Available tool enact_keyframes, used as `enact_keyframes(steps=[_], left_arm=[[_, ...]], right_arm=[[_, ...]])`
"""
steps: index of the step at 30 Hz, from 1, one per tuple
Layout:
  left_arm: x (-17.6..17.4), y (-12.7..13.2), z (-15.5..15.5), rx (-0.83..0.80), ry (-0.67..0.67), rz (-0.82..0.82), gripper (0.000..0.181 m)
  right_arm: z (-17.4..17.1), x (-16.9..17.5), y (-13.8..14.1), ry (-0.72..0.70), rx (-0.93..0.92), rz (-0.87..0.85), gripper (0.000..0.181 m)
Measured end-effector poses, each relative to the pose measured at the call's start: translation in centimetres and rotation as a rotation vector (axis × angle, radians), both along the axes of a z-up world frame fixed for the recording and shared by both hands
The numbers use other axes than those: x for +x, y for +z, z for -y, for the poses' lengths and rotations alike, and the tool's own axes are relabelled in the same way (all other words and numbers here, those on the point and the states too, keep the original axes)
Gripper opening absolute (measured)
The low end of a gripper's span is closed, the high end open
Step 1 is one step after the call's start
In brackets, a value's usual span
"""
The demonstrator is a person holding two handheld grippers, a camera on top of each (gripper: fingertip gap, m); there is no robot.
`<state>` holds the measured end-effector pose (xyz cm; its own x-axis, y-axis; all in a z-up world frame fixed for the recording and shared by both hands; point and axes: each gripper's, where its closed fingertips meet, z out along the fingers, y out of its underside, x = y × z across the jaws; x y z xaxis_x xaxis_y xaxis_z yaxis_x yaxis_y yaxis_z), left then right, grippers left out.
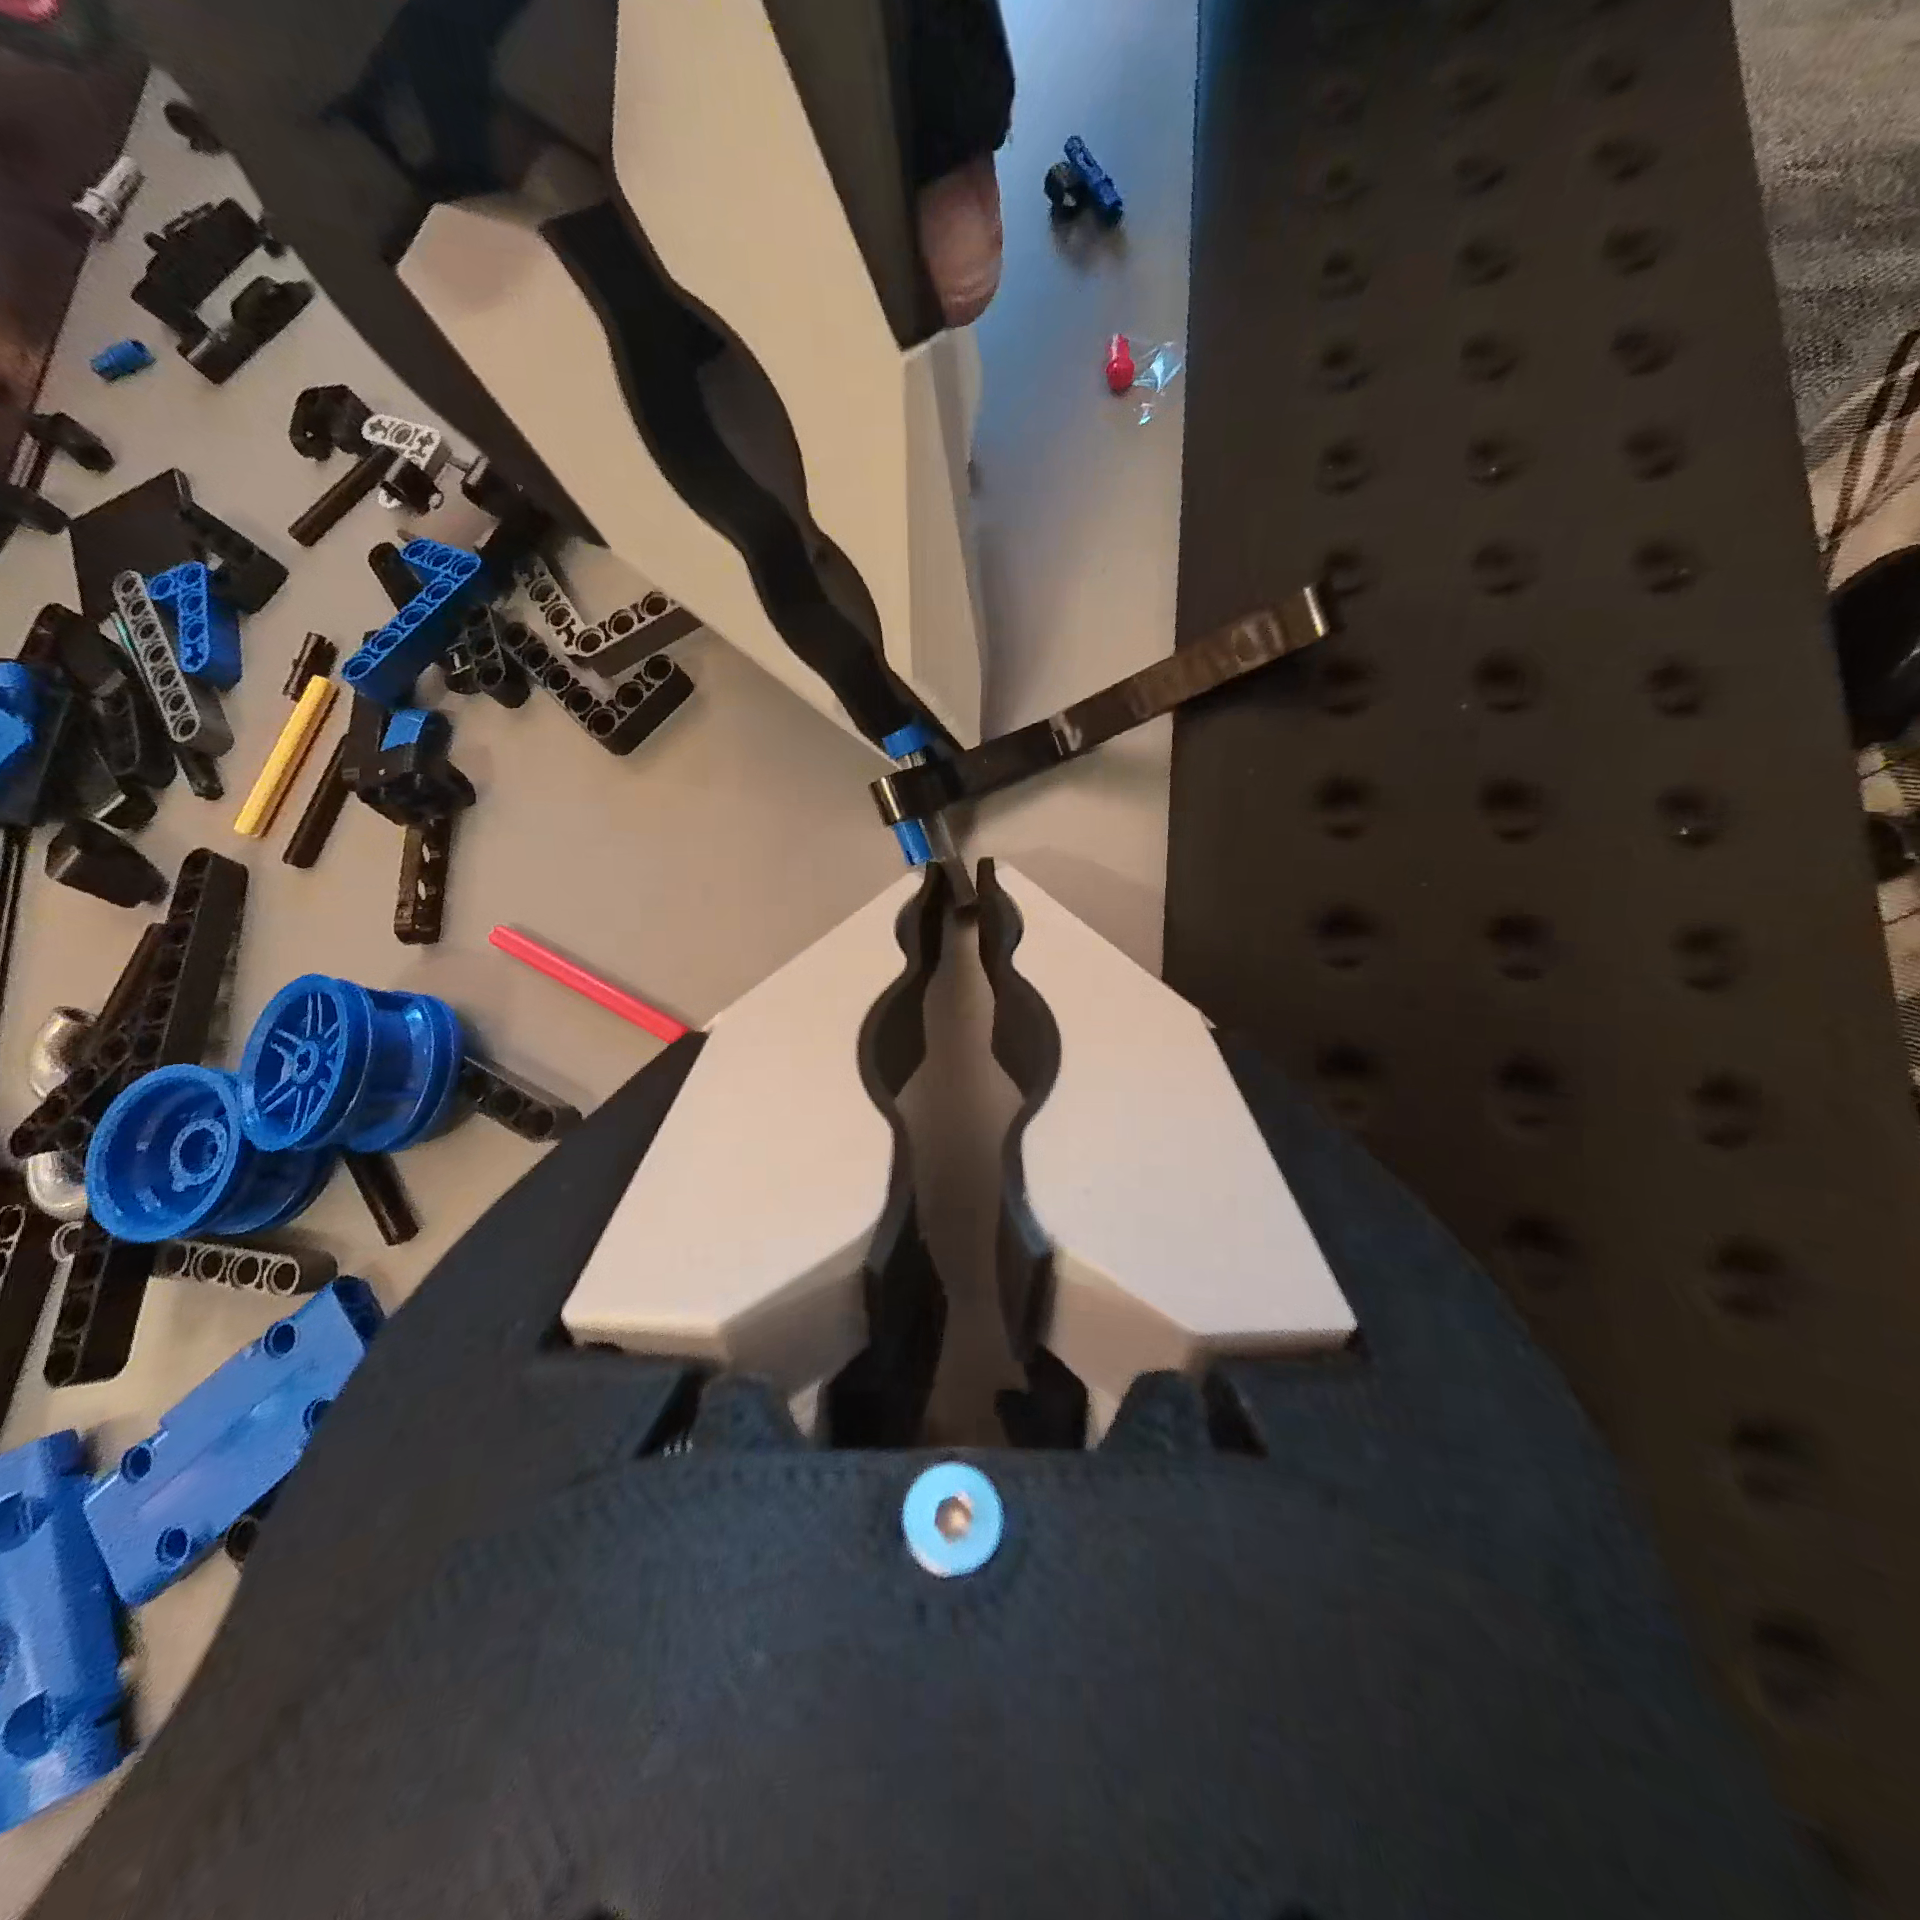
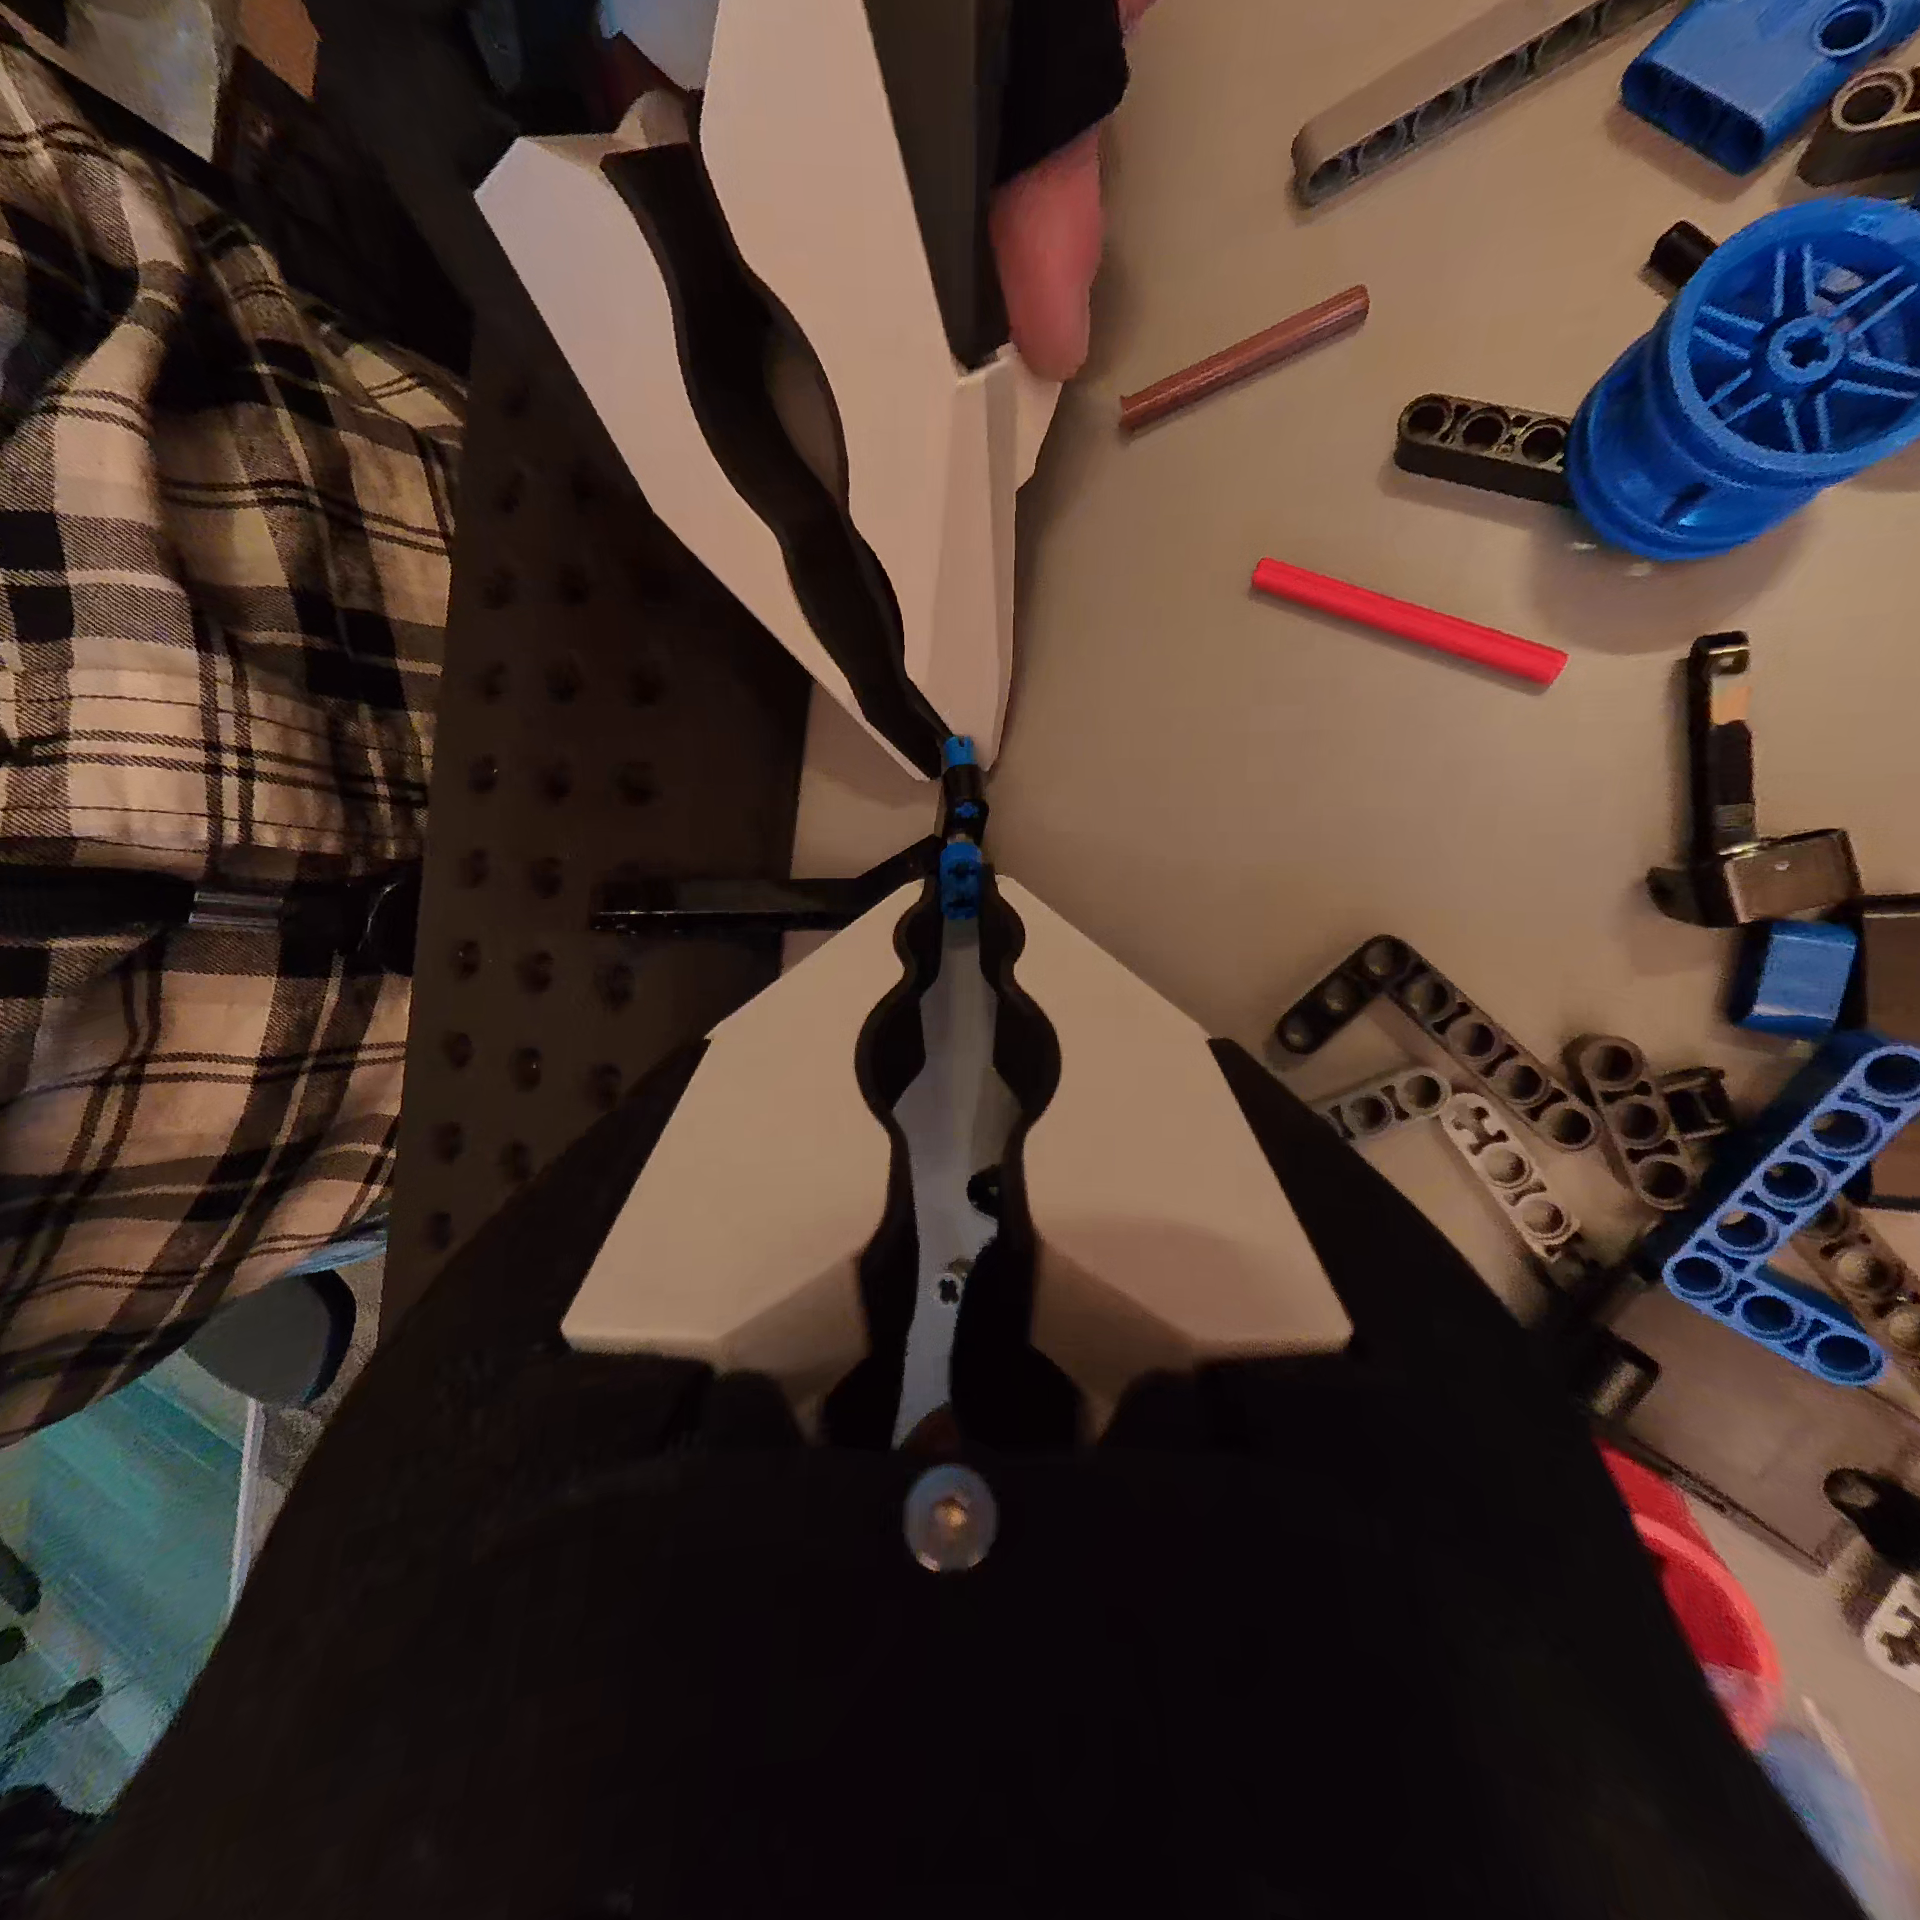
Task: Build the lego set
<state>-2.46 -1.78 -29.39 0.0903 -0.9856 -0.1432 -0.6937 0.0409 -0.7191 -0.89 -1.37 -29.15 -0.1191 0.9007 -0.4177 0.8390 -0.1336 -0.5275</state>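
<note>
Clearly the piece in hand is a thin black beam (image 1: 1143,698) with a blue pin (image 1: 910,796) pushed through its end hole, held in the air between the two tools, above the tan table (image 1: 644,873). Relative to the beam, the loose lego pile, blue wheels (image 1: 270,1101) and red axle (image 1: 587,982) lie well off to one side. The left gripper (image 1: 961,883) has its fingers drawn together on a small dark stub just beside the pin; what that stub is, I cannot tell. The right gripper (image 2: 961,883) is clamped on the pin's blue end. Both parts look light, stiff, smooth plastic, likely to twist or slip under a narrow pinch. Gripping the pin squarely and the beam flat near its hole seems safest.
</note>
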Motion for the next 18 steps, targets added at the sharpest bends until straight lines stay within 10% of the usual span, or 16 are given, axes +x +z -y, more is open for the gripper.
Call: enact_keyframes(steps=[18], left_arm=[[0.34,0.04,-0.67,0.127,0.012,-0.007,0.0]], right_arm=[[0.18,-0.26,-0.09,-0.032,0.026,0.017,0.003]])
